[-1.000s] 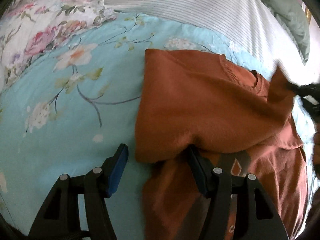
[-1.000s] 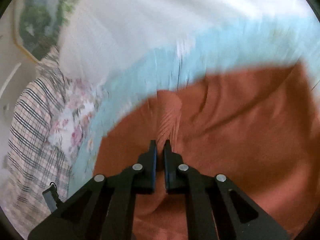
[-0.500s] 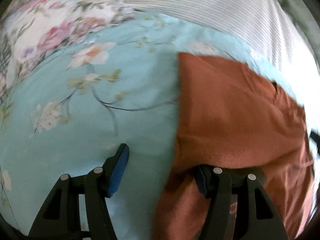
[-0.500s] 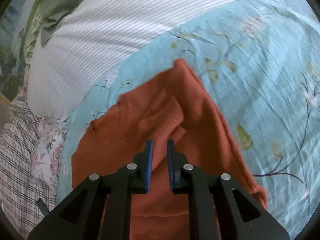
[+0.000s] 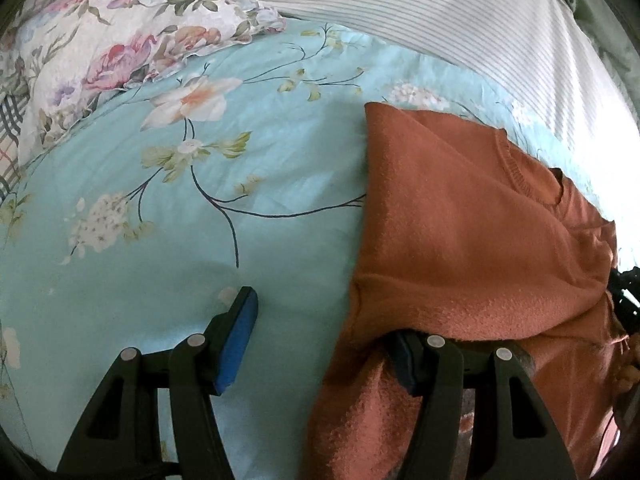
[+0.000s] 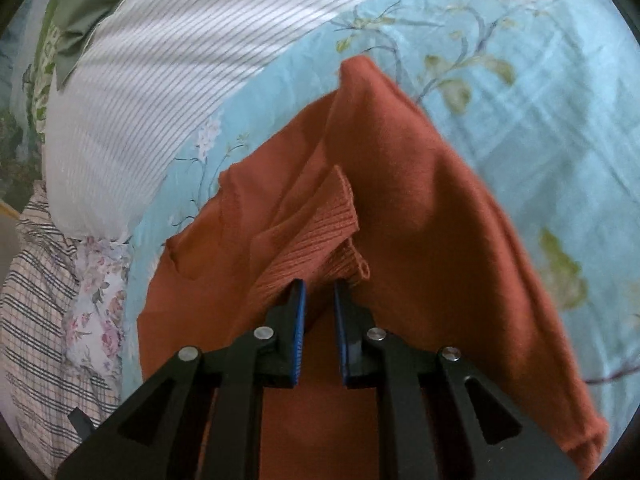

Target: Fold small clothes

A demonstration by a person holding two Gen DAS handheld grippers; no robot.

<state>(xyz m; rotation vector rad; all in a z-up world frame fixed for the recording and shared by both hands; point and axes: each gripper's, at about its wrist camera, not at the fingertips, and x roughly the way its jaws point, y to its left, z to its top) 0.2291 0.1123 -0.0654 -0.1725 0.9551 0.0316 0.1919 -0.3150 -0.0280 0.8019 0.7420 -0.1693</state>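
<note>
A rust-orange knit sweater [image 5: 472,232] lies partly folded on a light blue floral bedsheet [image 5: 200,200]. My left gripper [image 5: 324,320] is open at the sweater's left edge; its right finger [image 5: 408,360] is tucked under a folded flap, its left finger [image 5: 240,320] rests over bare sheet. In the right wrist view the sweater [image 6: 420,208] fills the centre, with its ribbed cuff [image 6: 320,232] lying just beyond my right gripper [image 6: 319,292]. The right jaws stand slightly apart with nothing between them.
A white striped pillow [image 5: 460,12] lies behind the sweater; it also shows in the right wrist view [image 6: 160,80]. A floral pillow [image 5: 120,40] lies at far left. A plaid cloth [image 6: 36,300] and green fabric [image 6: 80,12] lie at the bed's edge.
The right gripper has let go of the sleeve cuff and its jaws have parted a little. The sleeve now lies on the sweater. The left gripper stays open at the edge.
</note>
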